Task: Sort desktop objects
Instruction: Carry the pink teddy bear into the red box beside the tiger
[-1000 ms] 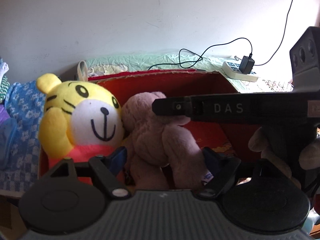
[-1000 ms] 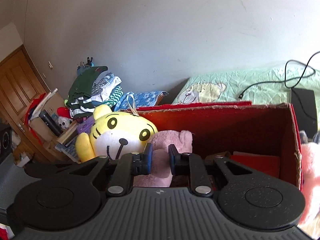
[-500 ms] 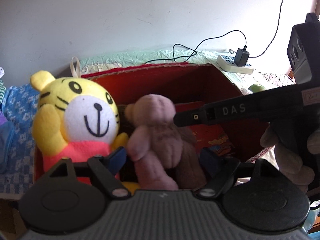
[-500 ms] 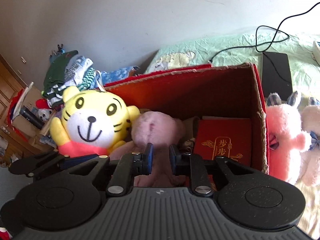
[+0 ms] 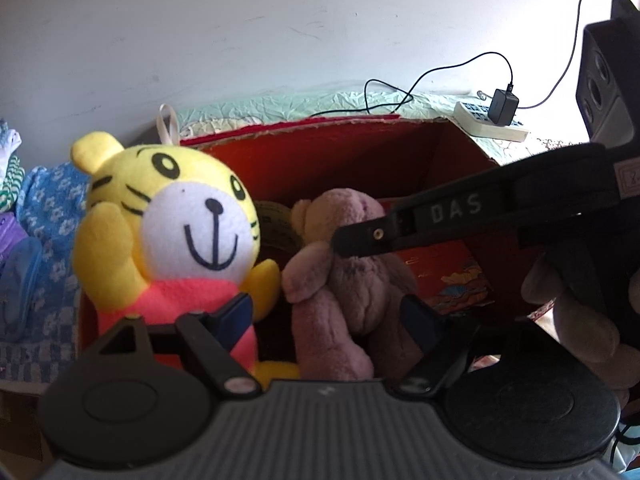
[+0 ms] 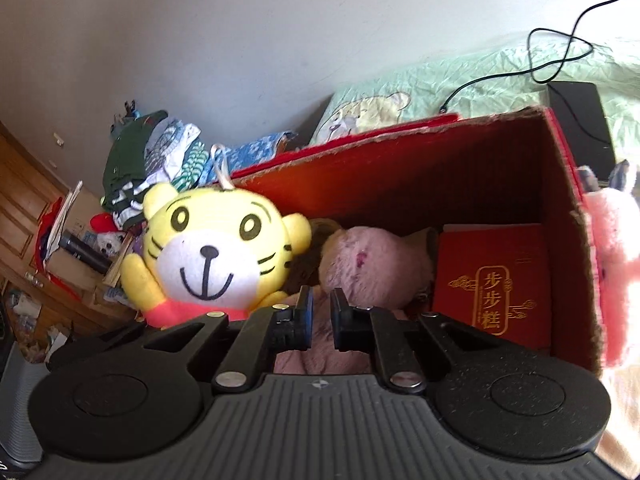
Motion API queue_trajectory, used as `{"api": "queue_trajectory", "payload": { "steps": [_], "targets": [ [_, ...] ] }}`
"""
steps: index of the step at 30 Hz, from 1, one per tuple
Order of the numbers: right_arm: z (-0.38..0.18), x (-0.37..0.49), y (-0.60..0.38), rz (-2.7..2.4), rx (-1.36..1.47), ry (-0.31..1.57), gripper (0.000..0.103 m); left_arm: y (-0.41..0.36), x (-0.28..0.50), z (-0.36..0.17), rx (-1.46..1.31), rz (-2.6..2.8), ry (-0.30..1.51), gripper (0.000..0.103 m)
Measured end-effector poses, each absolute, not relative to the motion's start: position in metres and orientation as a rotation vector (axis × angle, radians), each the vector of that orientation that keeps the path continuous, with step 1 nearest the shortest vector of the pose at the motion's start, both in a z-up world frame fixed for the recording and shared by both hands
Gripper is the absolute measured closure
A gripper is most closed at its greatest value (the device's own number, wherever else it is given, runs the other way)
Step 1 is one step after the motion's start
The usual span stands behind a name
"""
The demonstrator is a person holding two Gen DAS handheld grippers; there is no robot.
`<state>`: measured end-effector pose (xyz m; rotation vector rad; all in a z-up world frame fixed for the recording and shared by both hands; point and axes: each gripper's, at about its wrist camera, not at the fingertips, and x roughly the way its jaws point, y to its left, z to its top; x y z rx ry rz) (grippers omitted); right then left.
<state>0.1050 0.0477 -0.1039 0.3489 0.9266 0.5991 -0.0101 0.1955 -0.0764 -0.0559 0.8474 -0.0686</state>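
A mauve plush bear (image 5: 352,280) sits in the red cardboard box (image 5: 360,152) beside a yellow tiger plush (image 5: 180,220). My left gripper (image 5: 328,316) is open, one finger on each side of the bear's lower body without squeezing it. My right gripper comes in from the right, its finger marked DAS (image 5: 440,216) ending at the bear's shoulder. In the right wrist view my right gripper (image 6: 322,316) is shut on a fold of the bear (image 6: 376,264), with the tiger (image 6: 212,248) at its left inside the box (image 6: 440,168).
A red gift box with gold characters (image 6: 492,284) lies in the box's right half. A pink rabbit plush (image 6: 612,248) stands outside the right wall. A power strip with charger (image 5: 488,124), a black device (image 6: 580,120) and piled clothes (image 6: 152,160) lie behind. A hand (image 5: 568,304) holds the right gripper.
The bear has gone lower into the box beside the tiger, carried by the right gripper, which now tilts down. The left gripper has stayed open around it.
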Motion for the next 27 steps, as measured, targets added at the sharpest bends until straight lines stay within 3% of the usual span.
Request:
{"api": "queue_trajectory", "payload": {
  "steps": [4,6,8,11,18,20,22,23,25,27],
  "targets": [
    [-0.111,0.119,0.031,0.483,0.422,0.95,0.087,0.195,-0.005,-0.078,-0.076,-0.064,0.856,0.019],
    [-0.113,0.126,0.034,0.491,0.466,0.968,0.081,0.194,-0.002,-0.079,-0.075,-0.063,0.864,0.019],
    [-0.114,0.129,0.036,0.47,0.482,0.965,0.067,0.192,0.001,-0.081,-0.069,-0.062,0.87,0.019],
    [-0.121,0.134,0.036,0.454,0.521,0.987,0.062,0.192,0.005,-0.084,-0.075,-0.057,0.878,0.019],
    [-0.109,0.12,0.032,0.619,0.565,0.958,0.064,0.189,0.002,-0.081,-0.08,-0.078,0.87,0.02],
    [-0.11,0.118,0.038,0.668,0.586,0.981,0.075,0.186,-0.001,-0.08,-0.076,-0.09,0.871,0.021],
    [-0.126,0.12,0.053,0.702,0.636,1.075,0.077,0.183,-0.002,-0.083,-0.051,-0.086,0.873,0.02],
    [-0.13,0.119,0.057,0.682,0.628,1.083,0.089,0.182,-0.002,-0.084,-0.038,-0.075,0.878,0.022],
    [-0.128,0.117,0.057,0.682,0.626,1.05,0.085,0.186,-0.002,-0.085,-0.043,-0.062,0.882,0.018],
    [-0.125,0.115,0.057,0.682,0.595,1.043,0.085,0.189,-0.005,-0.084,-0.051,-0.059,0.879,0.021]
  ]
}}
